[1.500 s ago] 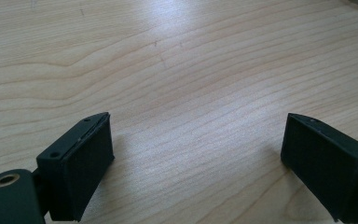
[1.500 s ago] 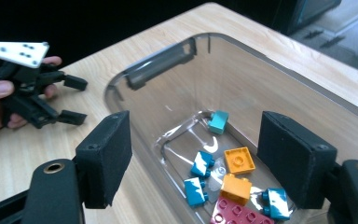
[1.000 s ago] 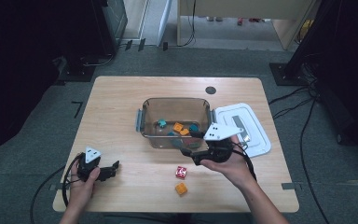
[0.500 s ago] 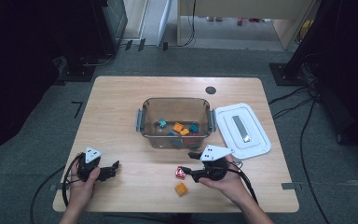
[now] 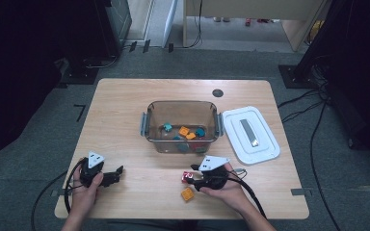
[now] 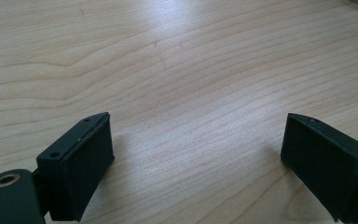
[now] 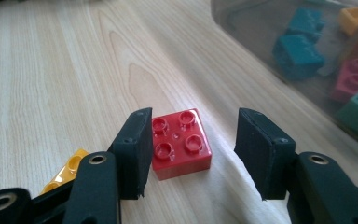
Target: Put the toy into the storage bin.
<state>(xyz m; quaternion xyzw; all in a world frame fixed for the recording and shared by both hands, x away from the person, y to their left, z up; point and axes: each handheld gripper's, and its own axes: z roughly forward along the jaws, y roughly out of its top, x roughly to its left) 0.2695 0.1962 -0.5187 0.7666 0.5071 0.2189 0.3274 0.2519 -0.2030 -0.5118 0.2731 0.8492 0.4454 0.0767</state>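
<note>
Nearest, along the front edge of the counter (image 5: 125,106), two hands, each with a pair of tongs. Left tongs (image 5: 117,173) resting low on bare wood, spread wide with nothing between, well apart from any brick. Right tongs (image 7: 192,133) poised low over a small red brick (image 7: 181,142), half spread, jaws just now closing in, brick between them but not yet pinched: one pad just beside or barely touching a side wall, the other clearly apart, with a strip of wood showing in the gap.

Lies flat on the counter, four studs up, squarely between the pads. Looks like hard moulded plastic: light, stiff, not fragile, probably a little slippery on its glossy walls. Best taken across two opposite flat side walls, low and centred, pads square to the faces so as not to twist it or squirt it out.

Just beside the red brick, nearer the person, an orange brick (image 5: 187,194), partly hidden behind one jaw in the right gripper view; worth keeping clear of.

Farther off, past the red brick, a clear tub (image 5: 147,126) with teal, orange and pink bricks inside. Beside the tub, to the right, a white lid (image 5: 265,144) flat on the counter.
</note>
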